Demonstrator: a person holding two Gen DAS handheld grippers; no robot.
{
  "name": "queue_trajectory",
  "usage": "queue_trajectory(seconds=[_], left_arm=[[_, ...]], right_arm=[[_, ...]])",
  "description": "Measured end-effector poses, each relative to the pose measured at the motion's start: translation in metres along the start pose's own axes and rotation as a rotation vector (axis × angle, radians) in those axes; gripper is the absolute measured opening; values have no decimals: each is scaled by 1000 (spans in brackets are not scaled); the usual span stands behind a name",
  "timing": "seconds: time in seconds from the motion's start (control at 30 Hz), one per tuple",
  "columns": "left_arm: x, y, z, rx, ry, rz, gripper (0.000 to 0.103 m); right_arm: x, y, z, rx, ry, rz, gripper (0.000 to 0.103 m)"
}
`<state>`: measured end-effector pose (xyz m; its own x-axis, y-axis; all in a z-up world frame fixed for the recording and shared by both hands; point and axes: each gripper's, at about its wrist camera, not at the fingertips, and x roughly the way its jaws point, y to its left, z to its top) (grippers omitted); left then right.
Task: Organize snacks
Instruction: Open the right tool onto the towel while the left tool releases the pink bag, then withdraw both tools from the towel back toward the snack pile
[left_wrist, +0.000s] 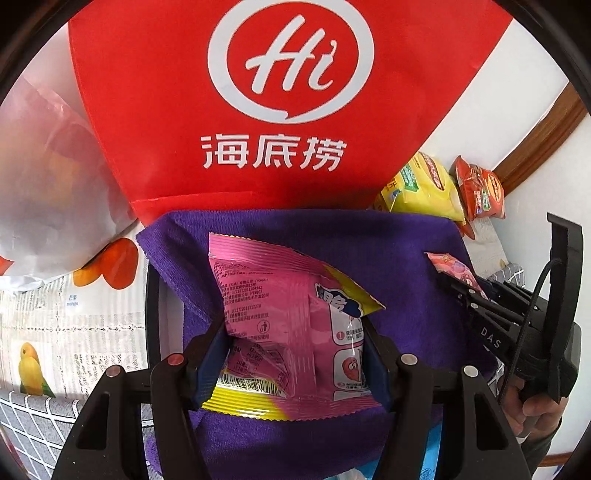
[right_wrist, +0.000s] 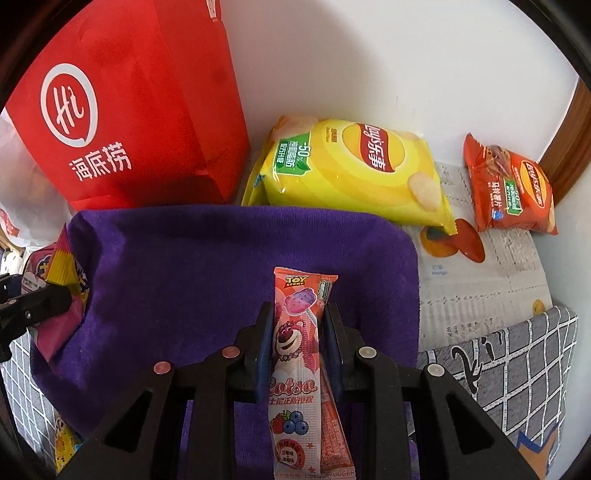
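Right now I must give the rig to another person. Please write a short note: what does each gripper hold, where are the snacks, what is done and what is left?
Left gripper: shut on the pink snack bag, above the purple cloth.
Right gripper: shut on the slim Lotso packet, above the same cloth.
Yellow chip bag and orange chip bag lie behind the cloth by the wall, beside the red bag.
Done: two snacks picked up.
Left: probably set both down, then sort the chip bags. The final place is not shown.

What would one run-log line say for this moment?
left tool: shut on pink snack bag | right tool: shut on Lotso packet | both over purple towel
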<state>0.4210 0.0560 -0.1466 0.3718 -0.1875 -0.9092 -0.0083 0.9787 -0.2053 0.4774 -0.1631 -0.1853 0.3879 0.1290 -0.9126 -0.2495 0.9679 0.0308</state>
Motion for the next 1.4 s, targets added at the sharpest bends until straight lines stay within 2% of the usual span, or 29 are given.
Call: queue_trajectory(seconds=[0.1,0.2,0.37,0.43,0.47,0.57,0.7,0.8,1.03,1.13,1.3,1.4], left_arm=[[0,-2,1,6,-3,4,63],[-1,-3,0,9,-2,4,63],[-3,-1,0,-1,13,-18,64],[-4,0,1,-7,19,-44,71],[-6,-1,1,-5,10,-51,77],[-17,-4,1,0,-26,-43,81],[-31,-6,1,10,-56,-46,82],[-43,-8,1,11,-86,-42,82],[-67,-21,-6,61,-151,-67,82],[-80,-26,-10,80,-182,-88,82],[-97,-40,-17,120,-215,-88,80],[-106,-50,-21,149,-225,-90,80]], right_arm=[[0,3,0,-12,2,3,29],[-3,4,1,-21,-14,-5,42],[-18,10,1,-53,-60,-7,54],[-26,13,0,-62,-89,-10,59],[-31,13,0,-62,-107,-9,61],[-42,14,3,-55,-139,-5,66],[-55,14,5,-34,-158,6,67],[-64,15,6,-17,-176,10,75],[-94,18,-7,17,-201,-68,76],[-109,17,-16,0,-222,-87,76],[-128,16,-33,-44,-210,-122,77],[-145,16,-48,-34,-238,-135,77]])
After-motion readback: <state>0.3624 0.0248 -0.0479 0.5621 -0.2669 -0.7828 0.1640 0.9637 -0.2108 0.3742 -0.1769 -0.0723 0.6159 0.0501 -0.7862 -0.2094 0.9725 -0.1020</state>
